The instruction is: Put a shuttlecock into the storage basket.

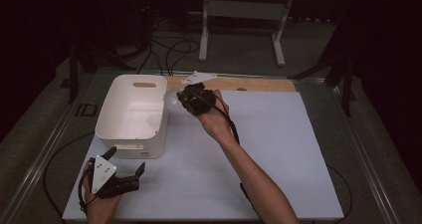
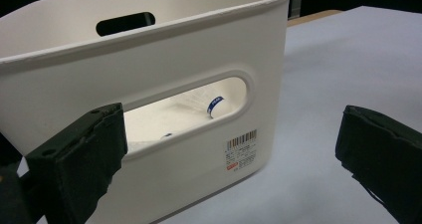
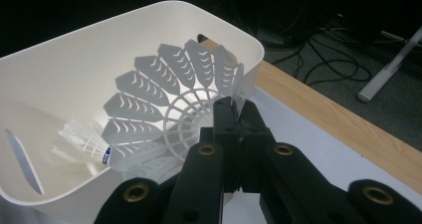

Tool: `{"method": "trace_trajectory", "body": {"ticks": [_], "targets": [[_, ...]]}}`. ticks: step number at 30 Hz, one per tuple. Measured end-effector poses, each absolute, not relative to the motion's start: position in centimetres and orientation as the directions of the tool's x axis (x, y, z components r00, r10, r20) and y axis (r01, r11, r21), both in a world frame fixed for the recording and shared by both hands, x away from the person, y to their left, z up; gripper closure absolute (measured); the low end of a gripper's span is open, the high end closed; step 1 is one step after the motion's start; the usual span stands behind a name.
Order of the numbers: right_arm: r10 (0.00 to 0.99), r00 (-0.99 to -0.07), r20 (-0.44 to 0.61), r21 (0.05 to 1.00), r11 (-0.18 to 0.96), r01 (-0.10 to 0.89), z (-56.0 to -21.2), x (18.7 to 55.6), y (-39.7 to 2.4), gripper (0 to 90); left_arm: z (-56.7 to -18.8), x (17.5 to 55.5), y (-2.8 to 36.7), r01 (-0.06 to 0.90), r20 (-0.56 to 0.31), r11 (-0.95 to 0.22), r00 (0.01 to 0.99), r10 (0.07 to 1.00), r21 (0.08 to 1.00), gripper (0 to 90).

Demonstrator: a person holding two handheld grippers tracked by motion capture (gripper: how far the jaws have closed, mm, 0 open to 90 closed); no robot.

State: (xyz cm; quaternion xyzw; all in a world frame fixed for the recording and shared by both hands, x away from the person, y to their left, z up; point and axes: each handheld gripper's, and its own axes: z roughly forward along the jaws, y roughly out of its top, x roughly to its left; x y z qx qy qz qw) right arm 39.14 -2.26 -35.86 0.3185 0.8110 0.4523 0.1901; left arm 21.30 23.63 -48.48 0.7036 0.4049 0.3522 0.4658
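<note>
Table (image 1: 278,149) — a pale sheet over a board, with a wooden strip along the far edge; its near edge was cut off at the bottom of the high view, and the surroundings were too dark to read.

Bin (image 1: 130,115) — a white plastic tub with slot handles, standing just beyond and slightly right of the left gripper's tips and directly left of the right gripper. In the left gripper view its top and left end ran out of frame; a barcode label (image 2: 242,151) sat under the slot, its print too small to make out.

Right gripper (image 1: 185,98) — held above the table at the bin's right rim, the forearm reaching in diagonally from the bottom edge with the wrist bent, jaws aimed left toward the bin. The jaws were clamped on the skirt edge of a shuttlecock.

Left gripper (image 1: 125,159) — resting low at the near left of the table, hand partly cropped, jaws spread wide with nothing between them and pointed at the bin's near wall.

Held shuttlecock (image 3: 171,104) — white plastic, its skirt fanned out just ahead of the right gripper's tips, over the bin's rim; only a faint blur in the high view.

Second shuttlecock (image 3: 82,139) — lying inside the bin, beyond the held one, partly hidden by it; through the slot, little more than its blue band (image 2: 214,104) could be seen.
</note>
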Motion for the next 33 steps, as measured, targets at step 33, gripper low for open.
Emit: {"method": "trace_trajectory", "body": {"ticks": [33], "targets": [[0.664, -0.747, -0.012, 0.859, 0.389, 0.332, -35.5, 38.7, -1.1, 89.2, -48.5, 21.2, 23.7, 0.241, 0.115, -0.234, 0.423, 0.899, 0.942, 0.3]]}}
